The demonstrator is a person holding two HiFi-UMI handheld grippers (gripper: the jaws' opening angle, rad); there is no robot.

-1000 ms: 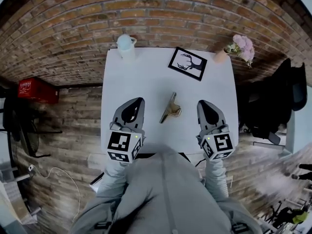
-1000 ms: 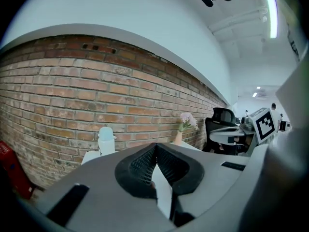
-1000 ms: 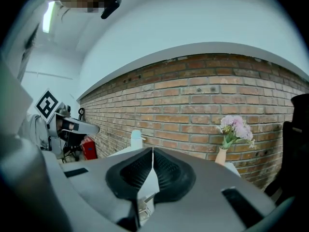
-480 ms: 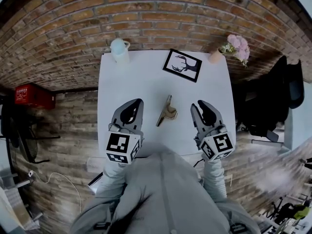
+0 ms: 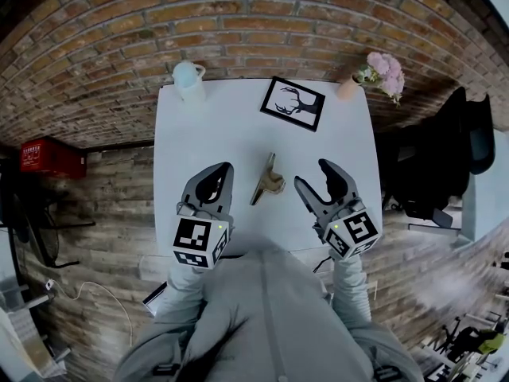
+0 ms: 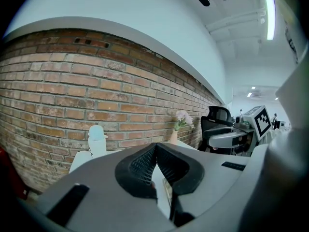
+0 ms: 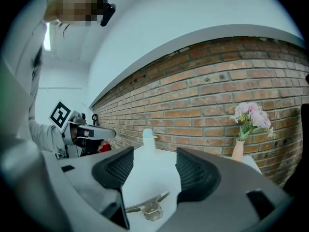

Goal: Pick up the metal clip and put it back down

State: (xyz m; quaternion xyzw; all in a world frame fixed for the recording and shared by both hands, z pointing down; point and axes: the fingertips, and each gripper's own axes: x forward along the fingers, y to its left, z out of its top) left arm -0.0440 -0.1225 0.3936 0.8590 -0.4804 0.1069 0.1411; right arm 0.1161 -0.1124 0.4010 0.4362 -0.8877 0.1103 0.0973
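Left gripper [image 6: 156,151] fills the foreground, dark ribbed jaws pressed together, nothing between them. Beyond lies a white table [image 6: 77,160], with a pale bottle [image 6: 96,139] against the brick wall [image 6: 72,95], pink flowers [image 6: 182,119] and a black chair [image 6: 217,116] further right.

- An office-like room.
- A red brick wall [image 5: 238,6] behind a white square tabletop [image 5: 223,134].
- A black swivel office chair [image 5: 441,157] beside it, under a long ceiling strip light [image 6: 269,13].
- A black-framed deer picture [image 5: 292,103] and pink flowers [image 5: 388,72].
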